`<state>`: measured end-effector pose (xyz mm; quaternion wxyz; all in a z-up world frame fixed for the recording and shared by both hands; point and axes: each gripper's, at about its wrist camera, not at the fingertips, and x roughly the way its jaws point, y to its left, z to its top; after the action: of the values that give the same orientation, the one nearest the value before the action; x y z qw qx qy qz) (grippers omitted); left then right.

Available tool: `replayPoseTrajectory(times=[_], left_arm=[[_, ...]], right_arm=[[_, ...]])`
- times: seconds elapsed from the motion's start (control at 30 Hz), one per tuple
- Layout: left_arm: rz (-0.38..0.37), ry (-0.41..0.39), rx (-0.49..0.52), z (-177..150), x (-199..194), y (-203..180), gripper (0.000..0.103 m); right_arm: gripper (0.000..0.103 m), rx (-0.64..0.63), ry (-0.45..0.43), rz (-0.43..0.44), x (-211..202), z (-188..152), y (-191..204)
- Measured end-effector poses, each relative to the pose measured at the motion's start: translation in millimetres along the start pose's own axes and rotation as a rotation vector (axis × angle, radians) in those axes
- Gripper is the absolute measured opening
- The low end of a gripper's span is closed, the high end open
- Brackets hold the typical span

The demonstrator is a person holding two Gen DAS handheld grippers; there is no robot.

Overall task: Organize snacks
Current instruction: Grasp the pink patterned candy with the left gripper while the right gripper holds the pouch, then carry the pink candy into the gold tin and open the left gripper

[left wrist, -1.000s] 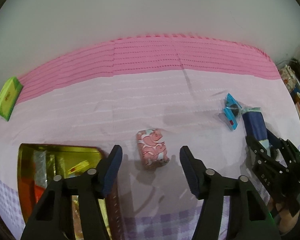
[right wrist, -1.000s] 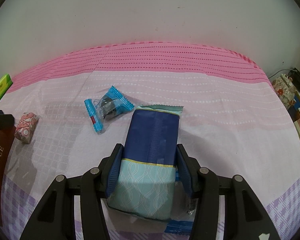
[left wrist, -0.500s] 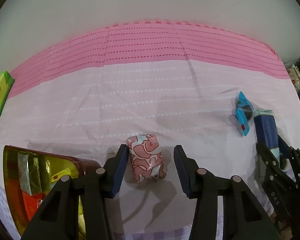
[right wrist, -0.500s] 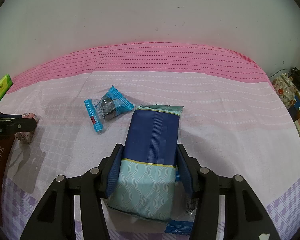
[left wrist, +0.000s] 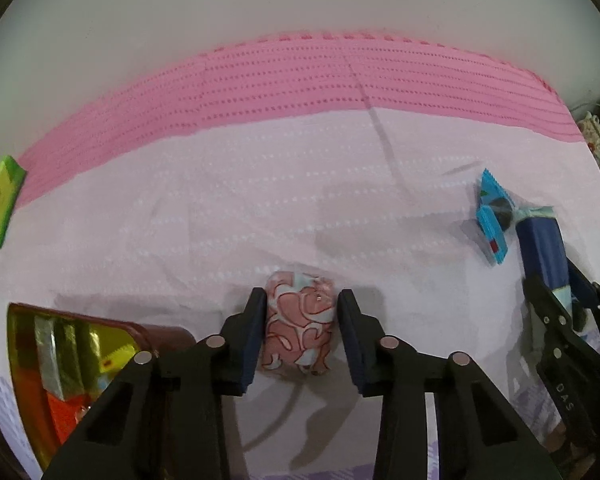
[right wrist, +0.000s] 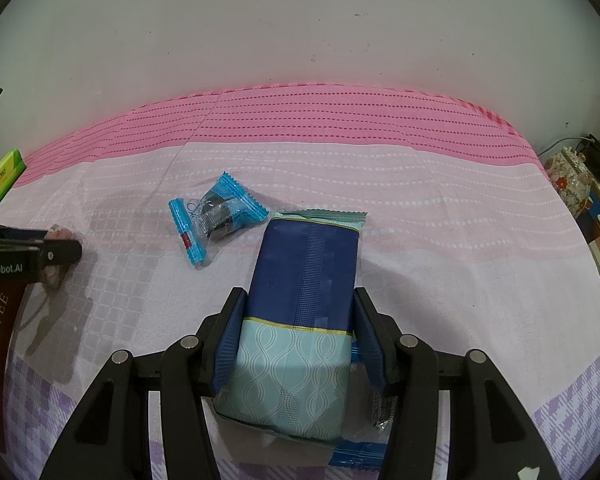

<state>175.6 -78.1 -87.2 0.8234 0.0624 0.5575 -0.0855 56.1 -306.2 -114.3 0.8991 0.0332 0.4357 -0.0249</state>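
Observation:
A small pink-patterned wrapped candy (left wrist: 300, 328) lies on the pink cloth between the fingers of my left gripper (left wrist: 302, 300). The jaws are closing on it; the left pad is at its side and a thin gap shows at the right pad. My right gripper (right wrist: 299, 294) is shut on a navy and teal snack packet (right wrist: 306, 264) that rests on the cloth. A blue-wrapped dark candy (right wrist: 216, 216) lies just left of the packet's far end. The brown toffee box (left wrist: 24, 360) with gold lining and several snacks inside sits at my left gripper's left.
A green packet (left wrist: 0, 200) lies at the far left near the wall. A flat blue wrapper (right wrist: 356, 454) pokes out under the navy packet. A floral teapot (right wrist: 570, 176) and other clutter stand past the cloth's right edge. White wall behind.
My left gripper has come down over the pink candy and its jaws have narrowed around it. The right gripper and its packet have stayed still.

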Motion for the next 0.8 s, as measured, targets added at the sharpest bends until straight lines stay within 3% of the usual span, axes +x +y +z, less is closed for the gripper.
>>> replayPoseTrajectory(times=[0.8], left_arm=[[-0.044, -0.005, 0.026, -22.0, -21.6, -4.9, 0.030]], right_arm=[[0.049, 0.006, 0.002, -0.017, 0.7, 0.6, 1.4]])
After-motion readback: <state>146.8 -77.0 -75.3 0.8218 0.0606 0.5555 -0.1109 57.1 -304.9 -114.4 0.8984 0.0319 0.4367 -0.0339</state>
